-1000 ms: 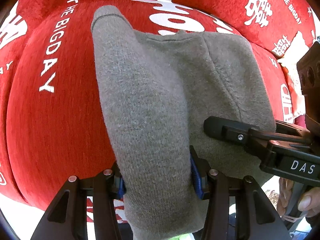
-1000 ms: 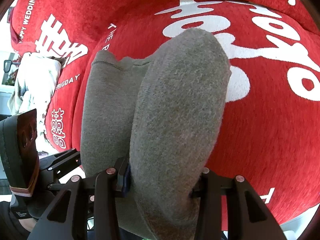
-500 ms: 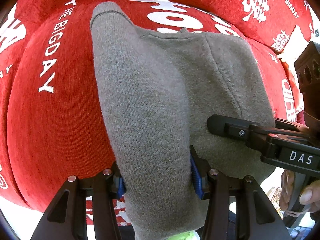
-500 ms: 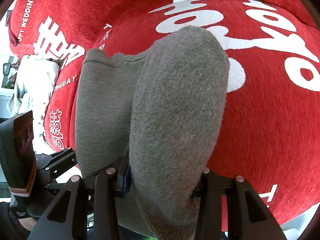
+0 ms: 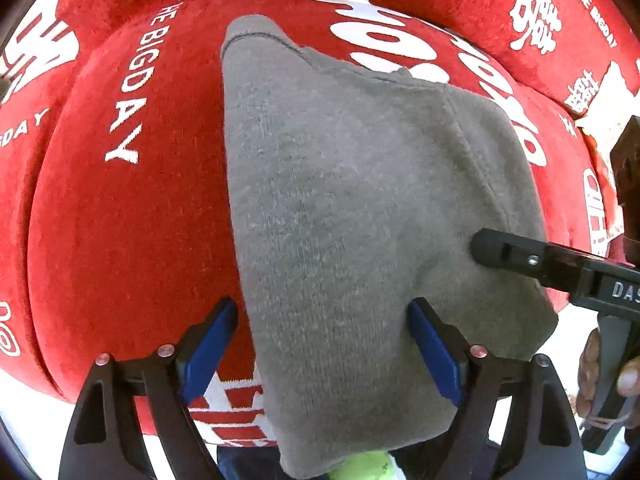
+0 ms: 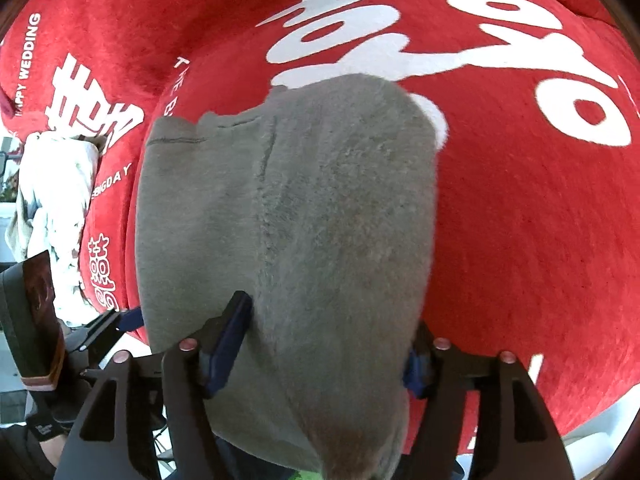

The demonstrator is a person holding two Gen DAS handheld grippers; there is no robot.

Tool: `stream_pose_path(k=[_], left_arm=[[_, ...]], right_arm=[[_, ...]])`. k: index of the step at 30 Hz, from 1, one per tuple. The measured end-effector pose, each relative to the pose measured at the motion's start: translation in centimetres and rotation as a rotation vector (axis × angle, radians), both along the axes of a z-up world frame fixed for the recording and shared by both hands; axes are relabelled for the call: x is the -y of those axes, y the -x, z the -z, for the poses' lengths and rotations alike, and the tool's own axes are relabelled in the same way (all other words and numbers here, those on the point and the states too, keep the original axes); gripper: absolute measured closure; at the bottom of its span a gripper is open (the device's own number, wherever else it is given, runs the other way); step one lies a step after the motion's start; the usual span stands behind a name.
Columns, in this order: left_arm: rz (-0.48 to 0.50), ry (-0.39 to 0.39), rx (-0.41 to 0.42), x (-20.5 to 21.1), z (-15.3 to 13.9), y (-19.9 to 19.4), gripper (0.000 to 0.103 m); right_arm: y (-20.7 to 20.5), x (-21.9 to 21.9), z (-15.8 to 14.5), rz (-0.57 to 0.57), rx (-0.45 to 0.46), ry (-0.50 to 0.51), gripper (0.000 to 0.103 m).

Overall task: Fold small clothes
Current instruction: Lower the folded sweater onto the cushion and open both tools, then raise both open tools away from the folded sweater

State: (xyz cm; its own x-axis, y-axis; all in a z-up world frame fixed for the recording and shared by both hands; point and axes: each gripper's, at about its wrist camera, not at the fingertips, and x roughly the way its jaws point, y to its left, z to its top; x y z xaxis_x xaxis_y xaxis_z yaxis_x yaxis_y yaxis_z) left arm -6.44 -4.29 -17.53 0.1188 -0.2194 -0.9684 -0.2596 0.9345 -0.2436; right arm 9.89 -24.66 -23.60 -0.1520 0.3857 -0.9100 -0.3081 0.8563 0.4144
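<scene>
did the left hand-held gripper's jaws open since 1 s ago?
Yes. The left hand-held gripper has spread: its blue pads now stand off the gray garment, red cover showing between.

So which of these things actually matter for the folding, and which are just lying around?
Part of the job:
grey knit garment
left tool
right tool

Just lying about:
red wedding blanket, only the surface underneath
white cloth bundle

Your black plastic left gripper (image 5: pixel 320 344) and right gripper (image 6: pixel 324 344) both have blue pads (image 5: pixel 208 344), silver screws, white "DAS" lettering.
</scene>
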Motion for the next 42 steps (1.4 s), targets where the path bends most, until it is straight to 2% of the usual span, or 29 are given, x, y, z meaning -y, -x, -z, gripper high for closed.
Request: stream_pose_path(k=[3,9,12,15,17,19,21,22,25,27,30,33,36,40,42], left_arm=[[0.013,-0.026,-0.003,0.2,-0.5,0.2,0.015],[-0.012,-0.082,-0.004,0.0,-2.0,1.6,0.015],[-0.038,-0.112,-0.017,-0.2,-1.9,2.2,0.015],[-0.058,-0.111,-0.024,-0.5,-1.5,2.5,0.015],[-0.049,-0.117,-0.034,-0.2,-0.8,2.0,0.011],[-0.047,-0.137,-0.045,-0.3,-0.1,1.8,0.000],[-0.063,-0.104,-0.060,-0.9,0.5,1.8,0.000],[-0.073,-0.083,-0.068,-1.1,0.8,1.8,0.000],[-0.058,-0.084,-0.079,-1.2,0.7,1.2,0.000],[-0.081,-0.096,-0.030,-1.6,-1.1,0.8,0.000],[-0.142,-0.100,0.047,-3.2,-3.5,-0.1,0.000],[-0.132,-0.166,0.012,-4.0,-3.1,-1.7,0.000],[-0.090,-0.221,-0.037,-4.5,-1.5,-3.5,0.000],[-0.039,-0.223,-0.094,-4.2,0.1,-4.6,0.000],[-0.029,-0.223,-0.104,-3.9,0.4,-4.7,0.000]], right_arm=[[0.6,0.8,-1.0,-0.023,0.038,0.018,0.026],[3.0,1.6,-4.7,-0.100,0.193,0.056,0.026],[5.0,0.5,-5.9,-0.226,0.285,0.074,0.026],[7.5,-1.2,-5.8,-0.408,0.368,0.095,0.026],[8.8,-2.5,-4.6,-0.513,0.371,0.103,0.026],[9.1,-3.1,-3.3,-0.550,0.367,0.124,0.022],[8.2,-3.0,-1.7,-0.538,0.337,0.148,0.022],[7.7,-2.9,-1.3,-0.523,0.321,0.141,0.016],[6.8,-3.3,-1.2,-0.543,0.296,0.141,0.014],[6.5,-3.3,-2.4,-0.562,0.313,0.132,0.014],[5.6,-2.6,-6.3,-0.527,0.430,0.083,0.014],[4.9,-3.0,-8.0,-0.522,0.462,0.031,0.014],[4.2,-4.8,-6.4,-0.579,0.405,0.030,0.014],[3.9,-6.5,-2.6,-0.632,0.293,0.084,0.014],[3.5,-6.9,-1.3,-0.639,0.281,0.108,0.012]])
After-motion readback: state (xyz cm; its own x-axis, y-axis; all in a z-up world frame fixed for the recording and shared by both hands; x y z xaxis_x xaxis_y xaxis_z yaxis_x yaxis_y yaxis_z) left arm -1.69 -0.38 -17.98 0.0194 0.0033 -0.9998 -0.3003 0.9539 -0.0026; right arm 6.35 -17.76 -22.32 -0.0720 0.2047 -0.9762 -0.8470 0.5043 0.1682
